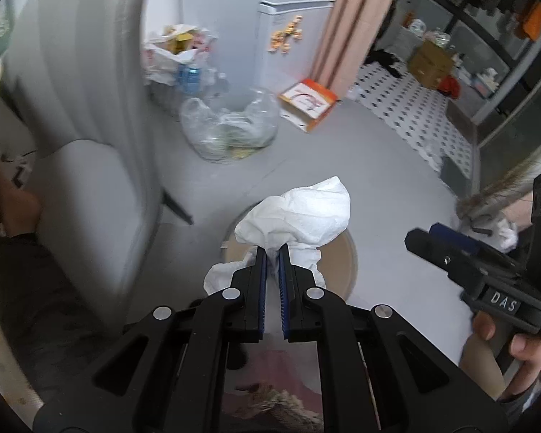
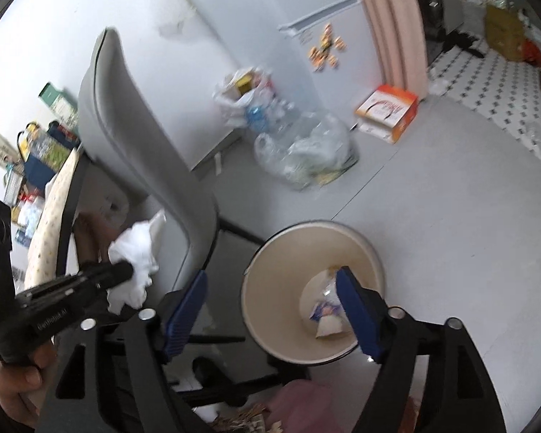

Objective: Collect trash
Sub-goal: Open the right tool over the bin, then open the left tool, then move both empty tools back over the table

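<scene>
My left gripper (image 1: pixel 273 252) is black with ribbed blue pads and silver pivot bolts. The right gripper (image 2: pixel 274 310) matches it, and white "DAS" lettering sits on its side.

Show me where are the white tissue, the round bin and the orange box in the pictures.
white tissue (image 1: pixel 299 213): left wrist view, on its crumpled top above the closed fingers.
round bin (image 2: pixel 270 288): right wrist view, on its cream inner wall.
orange box (image 2: pixel 389 106): right wrist view, on its top face.

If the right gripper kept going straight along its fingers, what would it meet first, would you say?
Most likely the round bin: the right gripper, jaws open and empty, points into its mouth, at the wrapper inside. Depth is unclear.
</scene>
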A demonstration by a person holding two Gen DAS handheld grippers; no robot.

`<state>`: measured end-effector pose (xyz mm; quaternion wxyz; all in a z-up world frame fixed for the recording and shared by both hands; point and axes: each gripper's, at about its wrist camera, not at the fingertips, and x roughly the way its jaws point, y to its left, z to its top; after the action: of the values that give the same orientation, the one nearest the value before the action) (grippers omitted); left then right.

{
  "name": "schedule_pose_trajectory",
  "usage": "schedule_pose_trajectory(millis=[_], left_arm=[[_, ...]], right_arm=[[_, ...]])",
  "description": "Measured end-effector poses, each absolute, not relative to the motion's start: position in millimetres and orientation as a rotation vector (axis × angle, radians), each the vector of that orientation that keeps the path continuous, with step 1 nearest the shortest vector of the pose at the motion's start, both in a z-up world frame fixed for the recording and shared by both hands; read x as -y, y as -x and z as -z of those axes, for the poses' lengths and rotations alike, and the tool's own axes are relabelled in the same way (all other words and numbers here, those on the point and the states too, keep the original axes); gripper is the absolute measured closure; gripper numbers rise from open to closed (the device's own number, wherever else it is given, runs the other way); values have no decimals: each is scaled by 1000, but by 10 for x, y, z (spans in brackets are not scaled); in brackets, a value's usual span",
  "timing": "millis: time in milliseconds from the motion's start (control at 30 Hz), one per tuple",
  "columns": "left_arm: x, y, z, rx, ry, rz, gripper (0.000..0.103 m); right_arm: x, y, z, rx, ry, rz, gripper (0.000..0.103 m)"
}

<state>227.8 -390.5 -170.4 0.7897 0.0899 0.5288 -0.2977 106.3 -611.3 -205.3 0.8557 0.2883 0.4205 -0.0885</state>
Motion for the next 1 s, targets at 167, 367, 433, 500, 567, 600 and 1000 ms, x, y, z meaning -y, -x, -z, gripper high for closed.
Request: schedule_pose_trajectory(millis=[167, 367, 433, 500, 567, 600, 1000], left_arm=[[3986, -2183, 1578, -1065, -172, 728, 13], [3718, -2259, 1381, -1052, -88, 657, 13], [3600, -2269, 1296, -1039, -56, 646, 12], [3444, -2236, 1197, -1021, -35, 643, 11], [3286, -2209, 1096, -995, -18, 627, 10], [3209, -2192, 1050, -982, -5, 621, 10], [2288, -1953, 393, -733, 76, 482, 6]], right_arm=[[6320, -927, 1956, -854, -620, 258, 25], [6251, -960, 1867, -834, -605, 240, 22], [6155, -1008, 1818, -834, -584, 220, 21], [6066, -1051, 1762, -830, -567, 199, 19], [5942, -1086, 1696, -821, -542, 183, 17], [5874, -1100, 1650, -814, -524, 175, 15], [4987, -1224, 937, -684, -333, 40, 8]])
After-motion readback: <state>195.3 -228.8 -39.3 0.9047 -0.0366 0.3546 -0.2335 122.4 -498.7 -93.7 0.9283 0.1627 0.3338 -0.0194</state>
